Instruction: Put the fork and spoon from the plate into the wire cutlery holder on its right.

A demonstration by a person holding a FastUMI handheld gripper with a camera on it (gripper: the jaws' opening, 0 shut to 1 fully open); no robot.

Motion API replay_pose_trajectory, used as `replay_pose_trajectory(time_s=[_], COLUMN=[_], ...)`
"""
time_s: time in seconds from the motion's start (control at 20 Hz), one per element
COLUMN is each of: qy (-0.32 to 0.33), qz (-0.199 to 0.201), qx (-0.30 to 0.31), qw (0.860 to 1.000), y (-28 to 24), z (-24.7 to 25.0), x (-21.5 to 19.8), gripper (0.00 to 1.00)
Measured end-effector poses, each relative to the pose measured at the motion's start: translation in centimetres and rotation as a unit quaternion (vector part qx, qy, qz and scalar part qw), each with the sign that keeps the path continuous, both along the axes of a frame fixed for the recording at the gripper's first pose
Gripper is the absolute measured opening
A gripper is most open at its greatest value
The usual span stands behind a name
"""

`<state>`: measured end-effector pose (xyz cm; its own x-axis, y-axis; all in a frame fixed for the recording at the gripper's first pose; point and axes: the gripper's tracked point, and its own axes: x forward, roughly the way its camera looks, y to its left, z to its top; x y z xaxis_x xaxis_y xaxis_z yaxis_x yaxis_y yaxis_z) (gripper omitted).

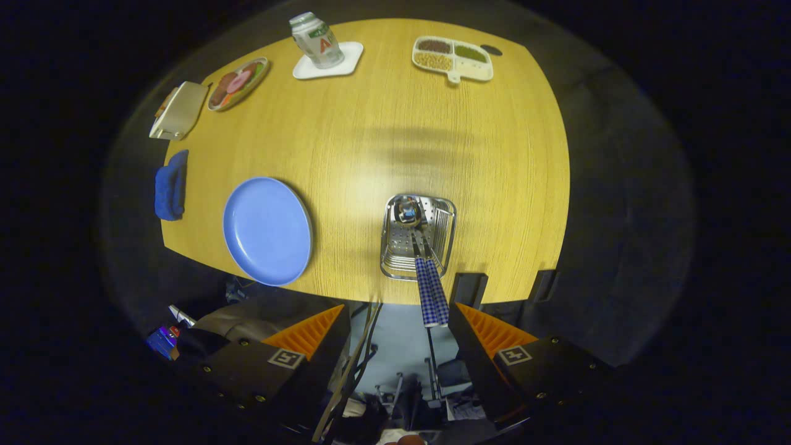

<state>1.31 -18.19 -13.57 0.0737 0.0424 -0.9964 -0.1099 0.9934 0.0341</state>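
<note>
- Two pieces of cutlery, the fork (440, 290) and the spoon (421, 272), stand together in the wire holder (418, 238), their checked handles leaning out toward your gripper (398, 324).
- Your fingers are spread wide apart and grip nothing; the handles end just ahead of them, nearer to the right finger.
- You see the blue plate (267, 230) bare, left of the holder, on the wooden table (383, 136).
- You find a blue cloth (171, 185) beyond the plate, at the table edge.

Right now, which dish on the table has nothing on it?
The blue plate, left of the wire cutlery holder; the others carry food or a bottle. The open claw hangs above.
</note>
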Motion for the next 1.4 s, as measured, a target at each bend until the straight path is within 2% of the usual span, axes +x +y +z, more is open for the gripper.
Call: replay_pose_trajectory(time_s=[0.1, 0.15, 0.2, 0.3, 0.4, 0.5, 0.65, 0.8, 1.0, 1.15, 1.3, 1.35, 1.4], qy=[-0.135, -0.216, -0.285, -0.406, -0.495, -0.565, -0.625, -0.661, -0.701, -0.719, -0.718, -0.715, -0.729], qz=[0.019, 0.023, 0.026, 0.023, 0.011, -0.008, -0.013, 0.012, 0.001, -0.007, 0.001, -0.009, -0.021], qx=[0.013, 0.013, 0.012, 0.019, 0.028, 0.04, 0.037, 0.029, 0.051, 0.038, 0.003, 0.008, 0.016], qw=[0.991, 0.976, 0.958, 0.913, 0.868, 0.824, 0.779, 0.75, 0.711, 0.694, 0.696, 0.699, 0.684], y=[2.8, 4.2, 5.7, 9.5, 12.3, 14.0, 15.1, 16.0, 17.8, 17.9, 18.0, 18.0, 18.4], z=[1.7, 2.6, 3.5, 6.6, 9.6, 12.6, 15.3, 17.2, 19.8, 20.0, 18.5, 18.1, 18.7], x=[1.5, 2.8, 3.2, 4.0, 3.8, 3.2, 2.5, 2.1, 2.8, 3.0, 3.4, 3.5, 3.2], gripper=[0.98, 0.99, 0.99, 0.99, 0.99, 0.99, 0.98, 0.98, 0.98, 0.98, 0.98, 0.97, 0.96])
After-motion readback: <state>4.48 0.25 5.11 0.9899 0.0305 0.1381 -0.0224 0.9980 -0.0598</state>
